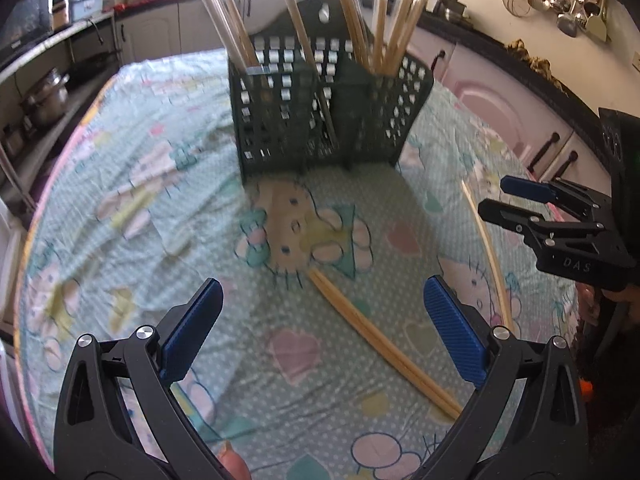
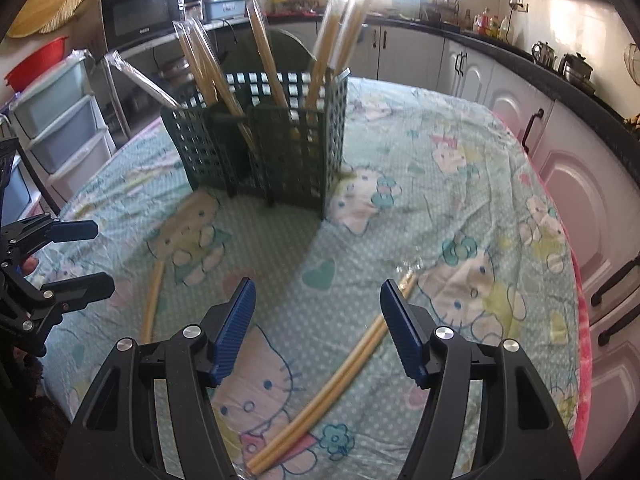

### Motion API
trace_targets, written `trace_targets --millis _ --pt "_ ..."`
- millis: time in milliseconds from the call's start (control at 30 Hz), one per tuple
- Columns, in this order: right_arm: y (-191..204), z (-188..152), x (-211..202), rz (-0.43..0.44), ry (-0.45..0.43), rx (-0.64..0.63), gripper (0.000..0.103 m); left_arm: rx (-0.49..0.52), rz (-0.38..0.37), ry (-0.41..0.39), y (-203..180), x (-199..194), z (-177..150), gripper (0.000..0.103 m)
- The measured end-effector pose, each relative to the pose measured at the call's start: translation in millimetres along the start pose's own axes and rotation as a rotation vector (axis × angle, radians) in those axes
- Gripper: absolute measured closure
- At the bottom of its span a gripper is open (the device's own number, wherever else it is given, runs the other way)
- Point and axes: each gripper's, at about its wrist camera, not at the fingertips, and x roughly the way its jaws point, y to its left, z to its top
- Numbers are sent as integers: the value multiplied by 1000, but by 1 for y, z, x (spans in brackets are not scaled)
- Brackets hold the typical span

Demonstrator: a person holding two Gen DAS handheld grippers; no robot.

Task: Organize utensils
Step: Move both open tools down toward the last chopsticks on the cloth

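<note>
Two chopstick pairs (image 2: 320,392) on cloth (image 2: 440,220); one holder (image 2: 260,148).

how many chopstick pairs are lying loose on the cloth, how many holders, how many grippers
chopstick pairs lying on the cloth: 2 (one in front of the left gripper, one in front of the right gripper)
green holder: 1
grippers: 2 (left gripper, right gripper)
total: 5

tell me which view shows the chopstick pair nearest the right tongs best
The right wrist view: the chopstick pair runs nearly full length beside the right tongs. The left wrist view shows it only as a thin curved line at the right.
</note>
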Motion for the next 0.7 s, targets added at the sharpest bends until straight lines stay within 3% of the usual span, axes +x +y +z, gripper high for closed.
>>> trace_targets --millis 100,267,300,700 --pt "-5 -6 5 -5 25 8 40 -14 -33 41 -3 10 -6 15" --pt "-22 -13 17 -5 71 65 41 -90 -135 128 -2 31 -14 39" --pt "-26 -13 18 -6 80 80 41 -101 -143 139 -2 35 -15 39" --pt "-56 4 46 5 160 194 57 -133 -124 178 3 52 -1 65"
